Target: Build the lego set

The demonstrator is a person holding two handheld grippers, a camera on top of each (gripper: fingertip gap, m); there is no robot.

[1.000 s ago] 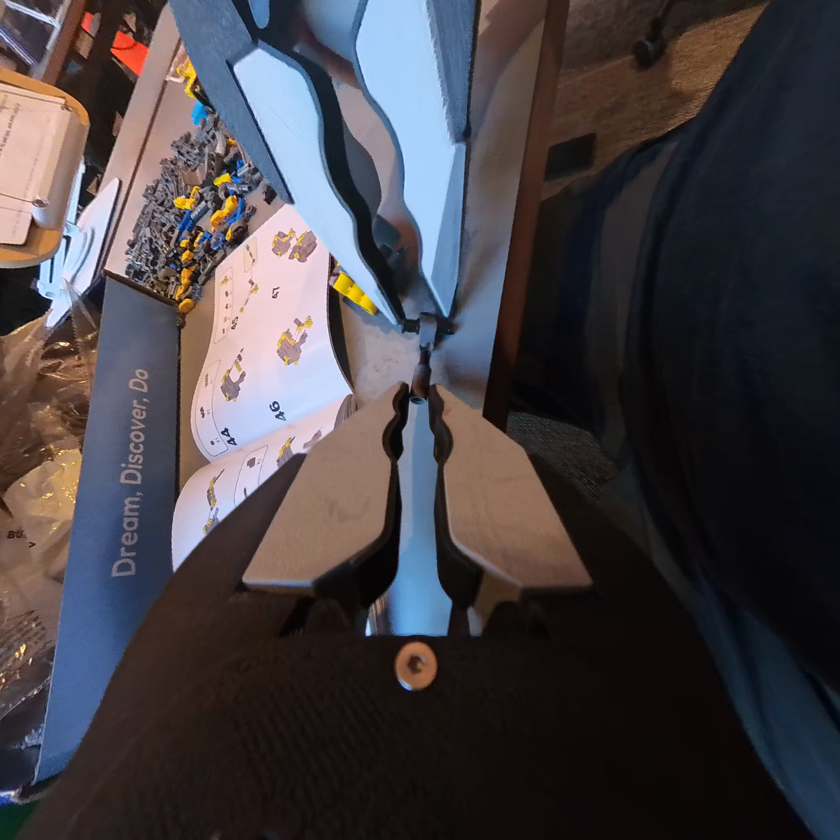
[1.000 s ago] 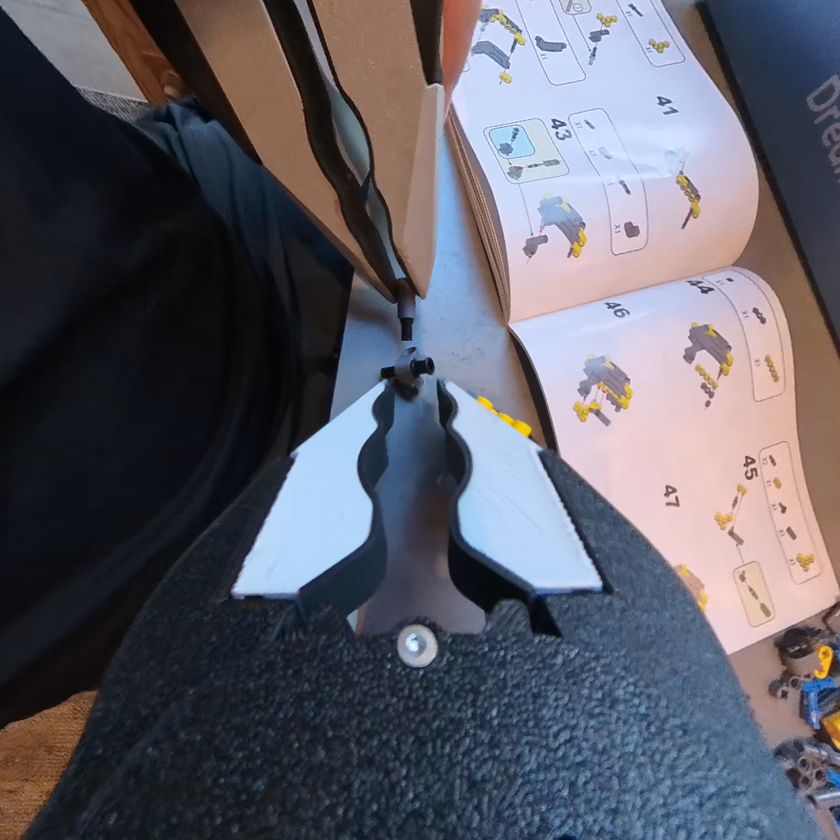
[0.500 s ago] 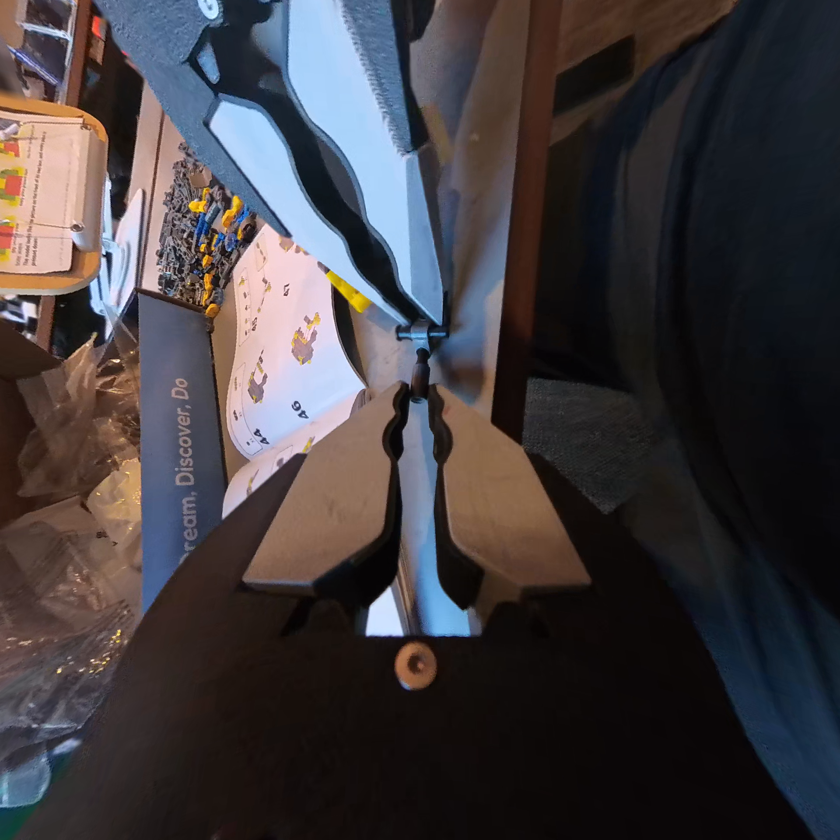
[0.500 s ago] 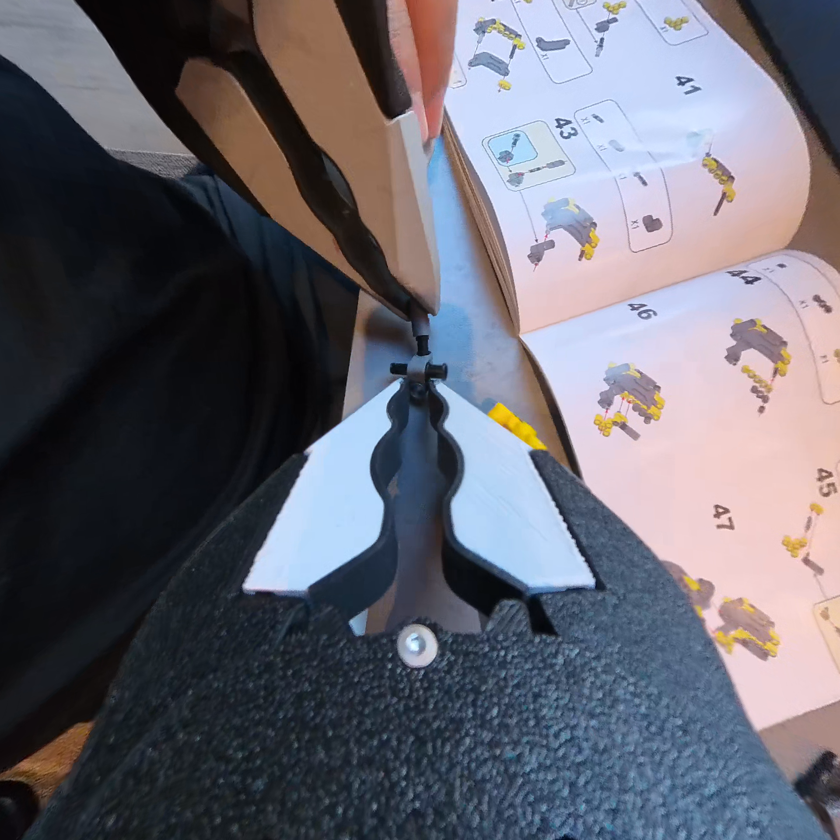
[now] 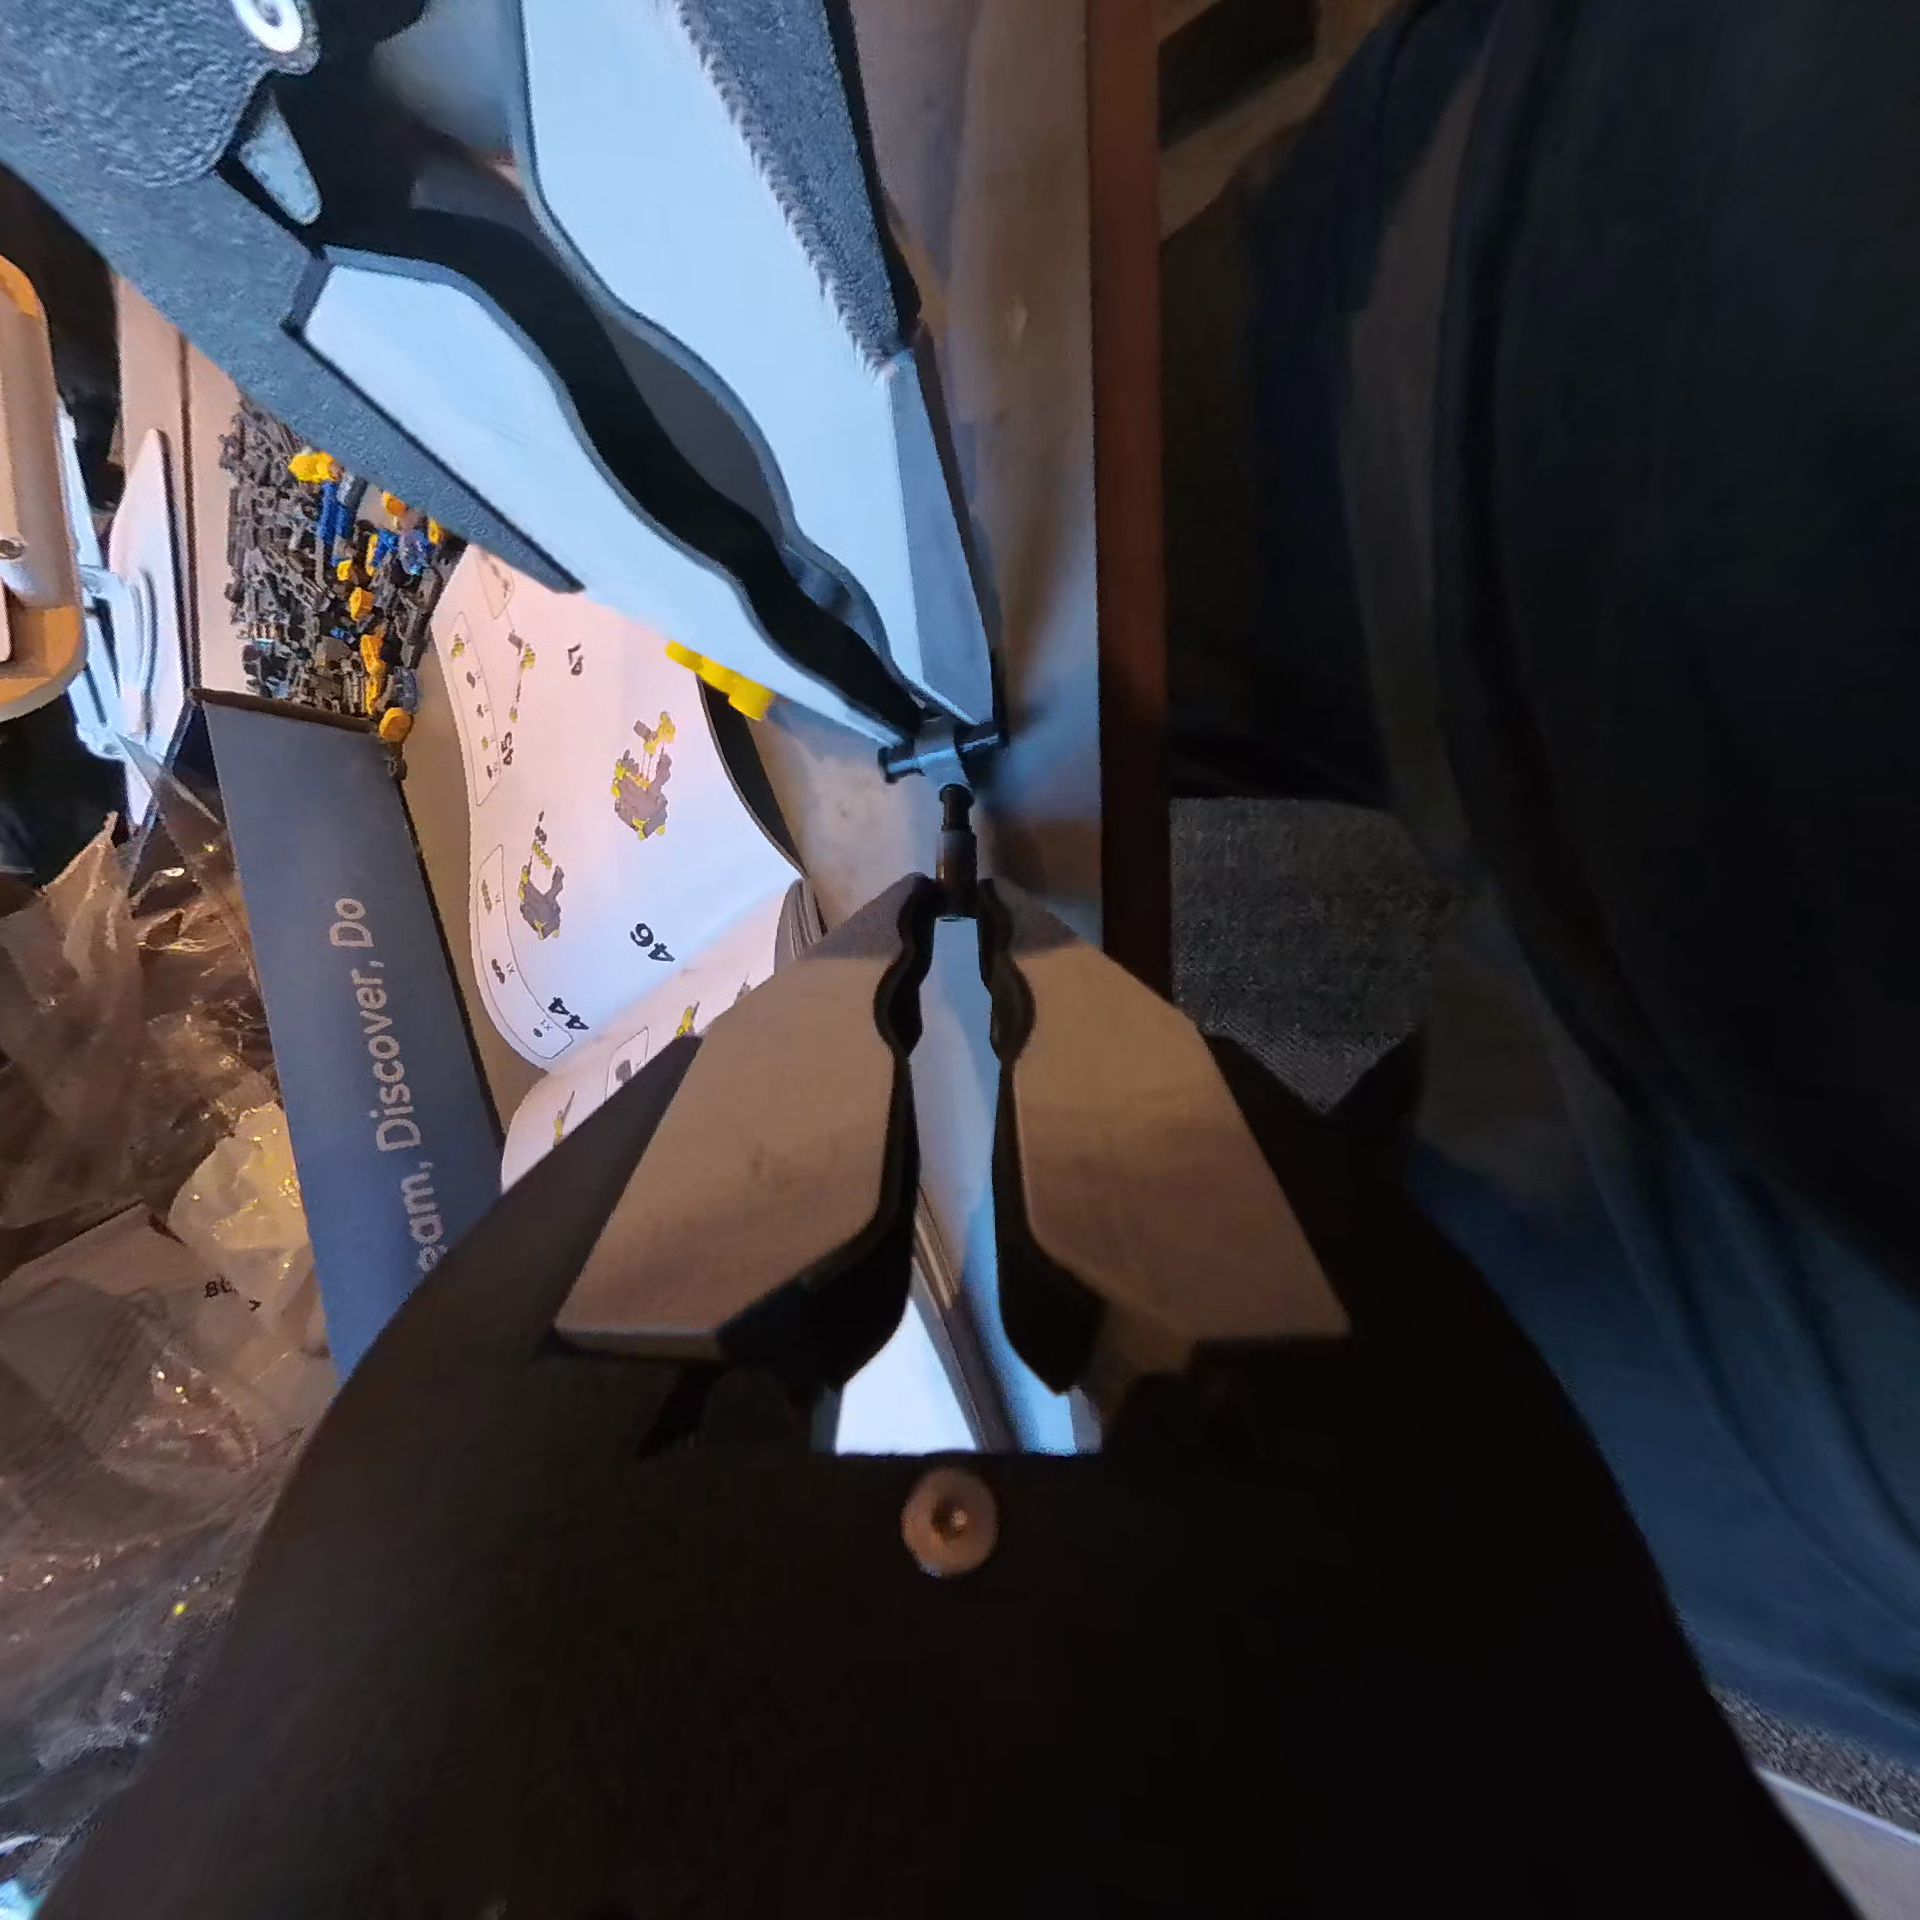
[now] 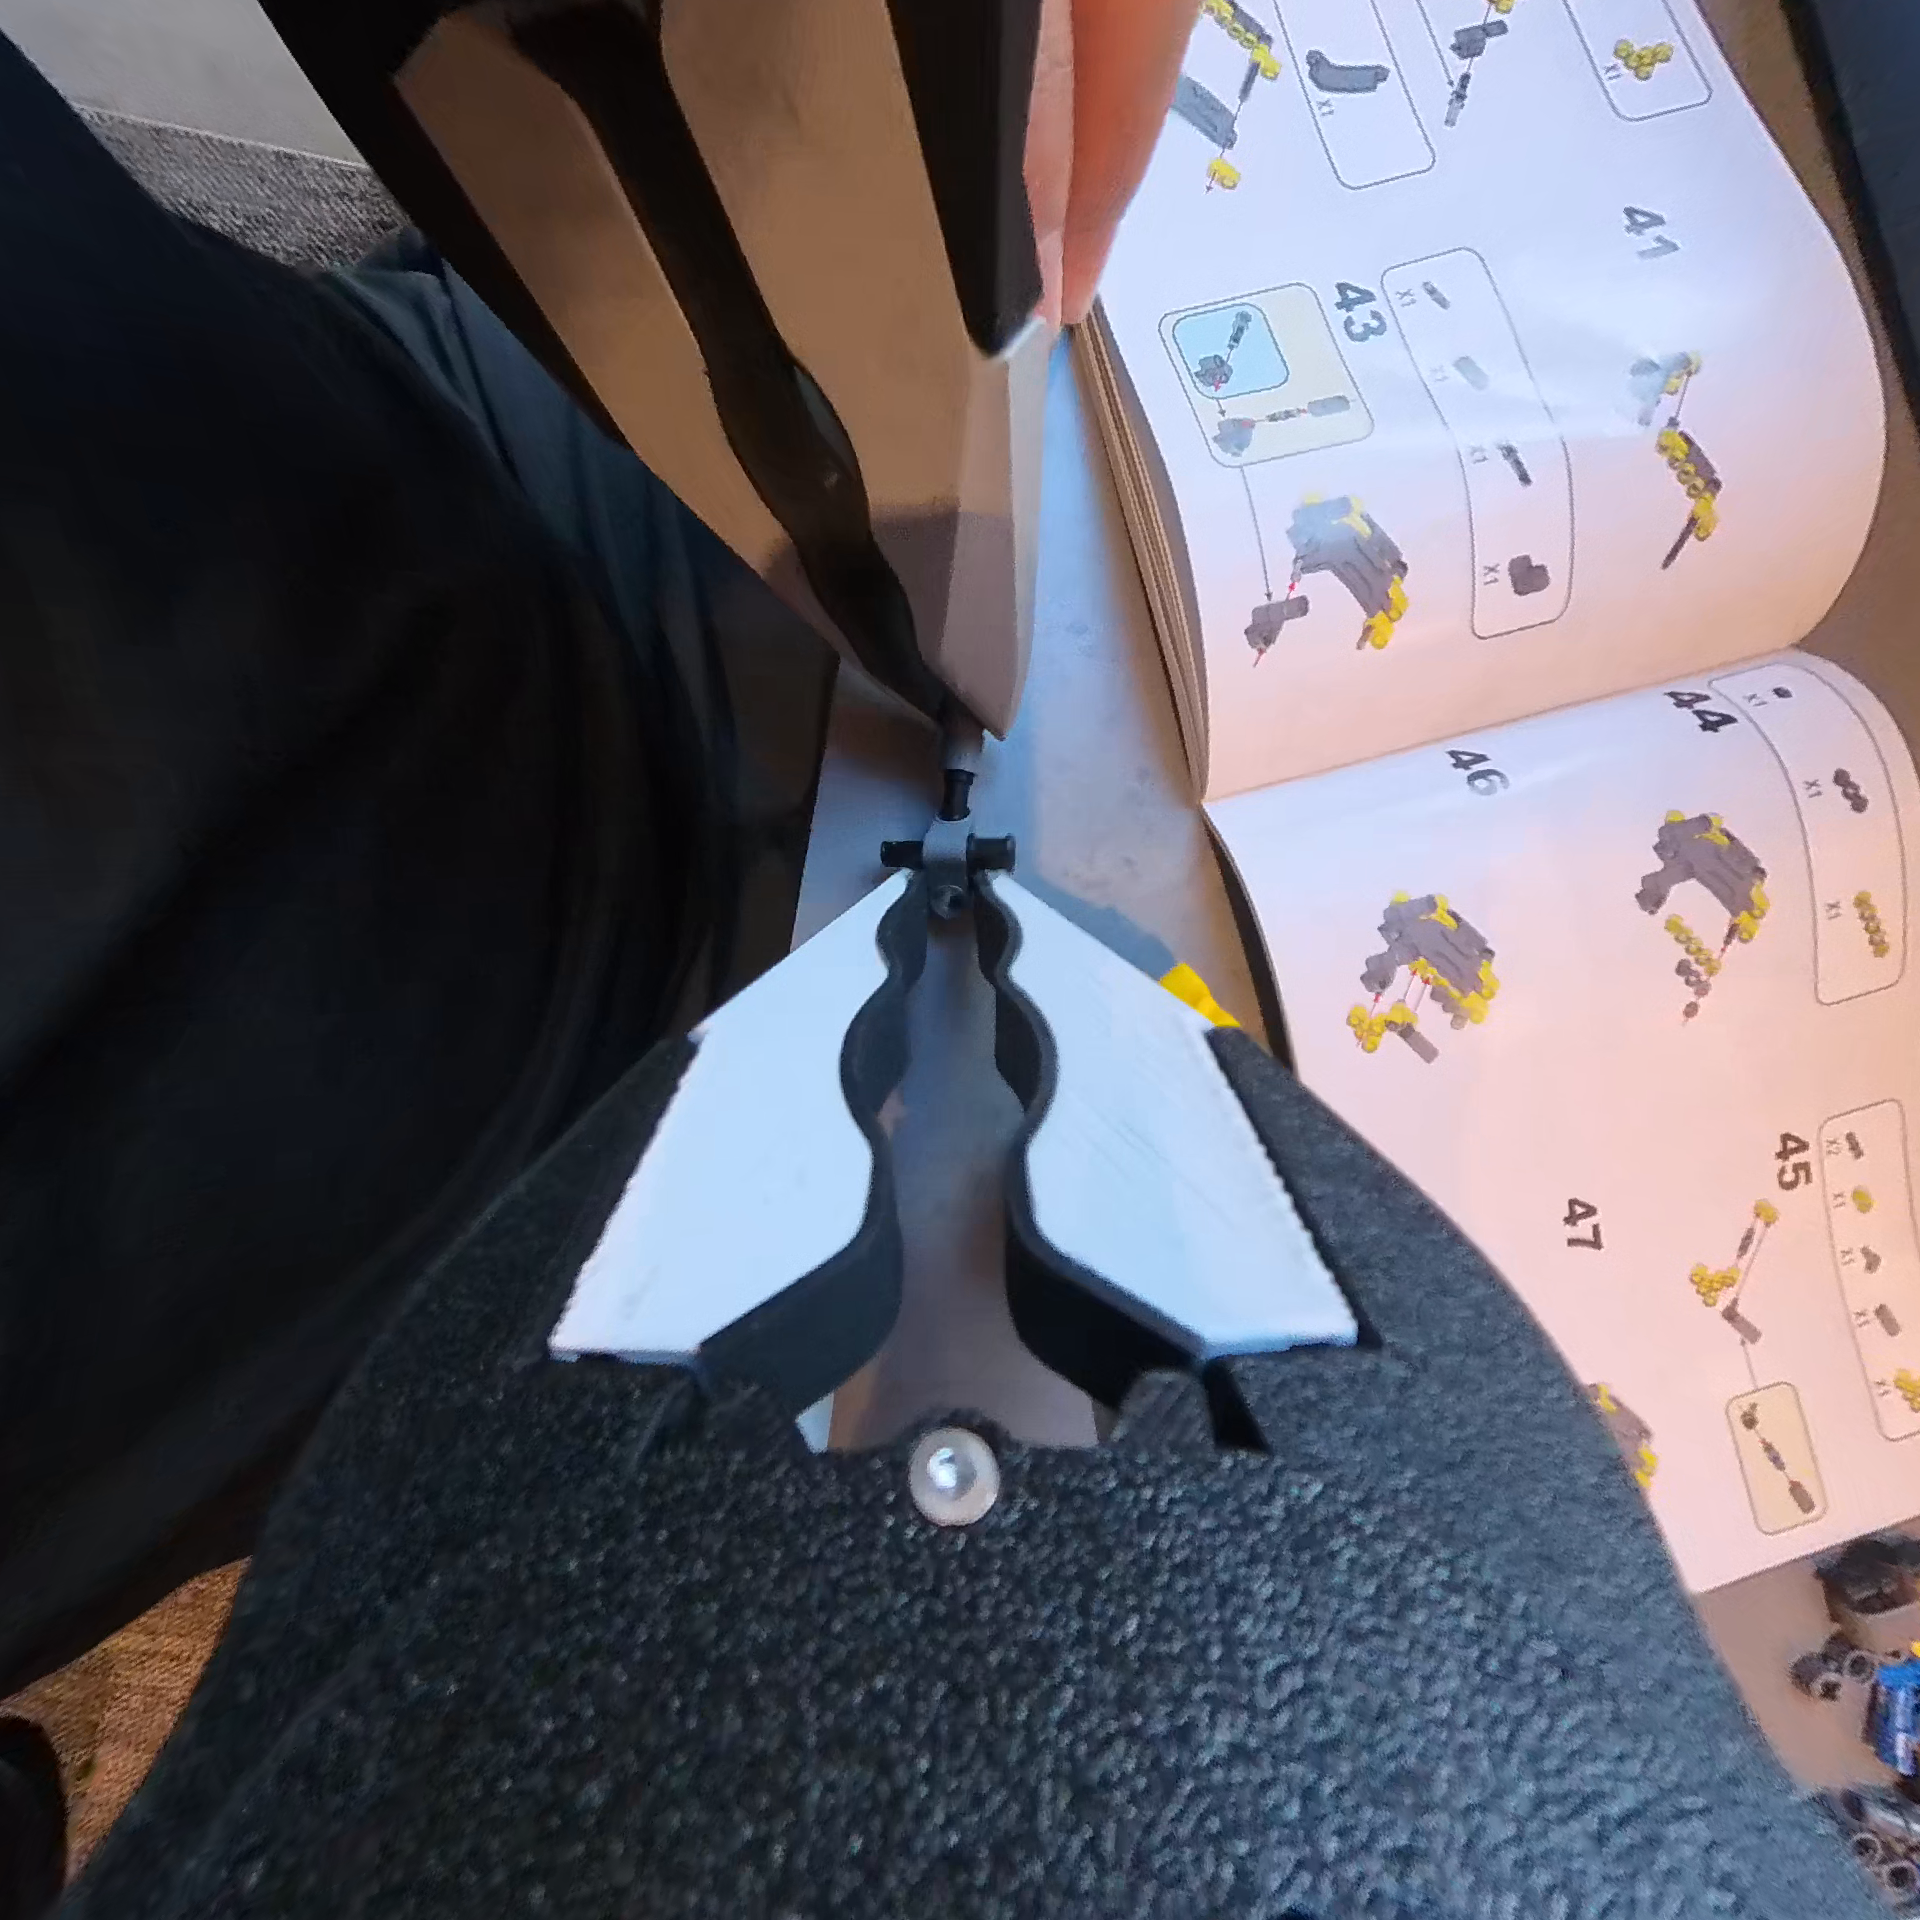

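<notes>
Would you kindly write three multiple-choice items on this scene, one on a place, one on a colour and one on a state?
1. Where does the open instruction booklet lie relative to the right gripper?
A. to its right
B. to its left
C. beneath the person's dark clothing

2. What colour is the brick peeking out beside the right gripper?
A. red
B. yellow
C. green

3. What is the state of the left gripper?
A. wide open, empty
B. shut on a small dark pin
C. out of view

Answers: 1 A, the pages fill the right side of the right wrist view. 2 B, a yellow corner shows at the booklet's edge. 3 B, the jaws pinch the pin at their tips.
</notes>
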